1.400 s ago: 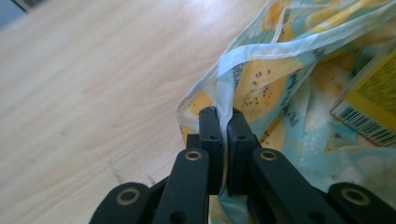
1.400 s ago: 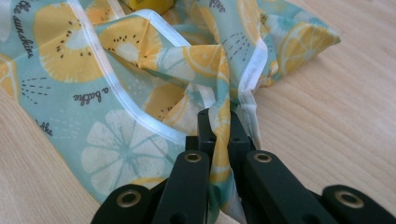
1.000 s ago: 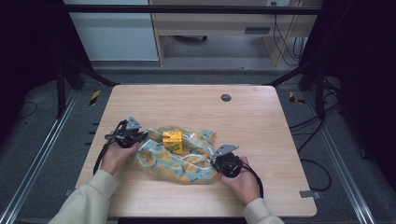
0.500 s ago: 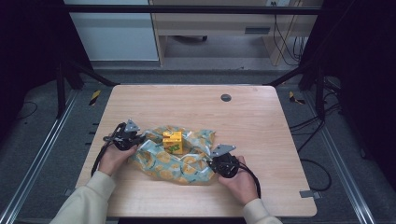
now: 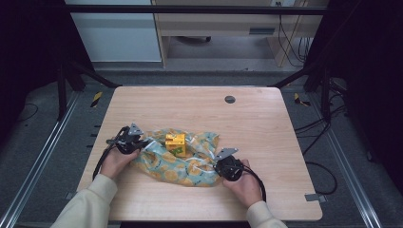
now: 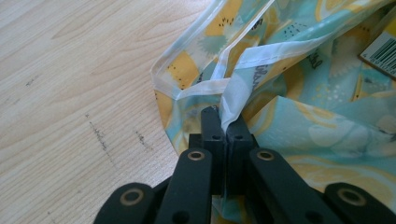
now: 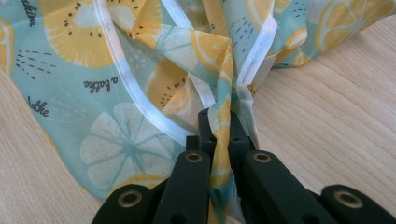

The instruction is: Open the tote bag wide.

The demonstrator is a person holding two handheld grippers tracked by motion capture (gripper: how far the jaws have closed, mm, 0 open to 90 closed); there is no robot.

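Since the earlier frames very little has shifted: both hands sit about where they were at the near edge of the table point(image 5: 142, 102), and the crumpled fruit-print bag point(image 5: 183, 164) keeps much the same outline between them. The left gripper point(image 6: 223, 122) has its jaws pressed together on a white-hemmed fold at the bag's left end, the fabric rising straight out from between the tips. The right gripper point(image 7: 219, 122) is likewise clamped on a bunched fold with a white hem at the bag's right end, close to bare wood. A small yellow box point(image 5: 175, 144) rests on top of the bag near its middle, a barcode label showing at the edge of the left gripper view. As a judgement, both grips look secured but the work of spreading or lifting the bag has barely begun: the material is still slack and rumpled, lying on the table, and the box is still on it.
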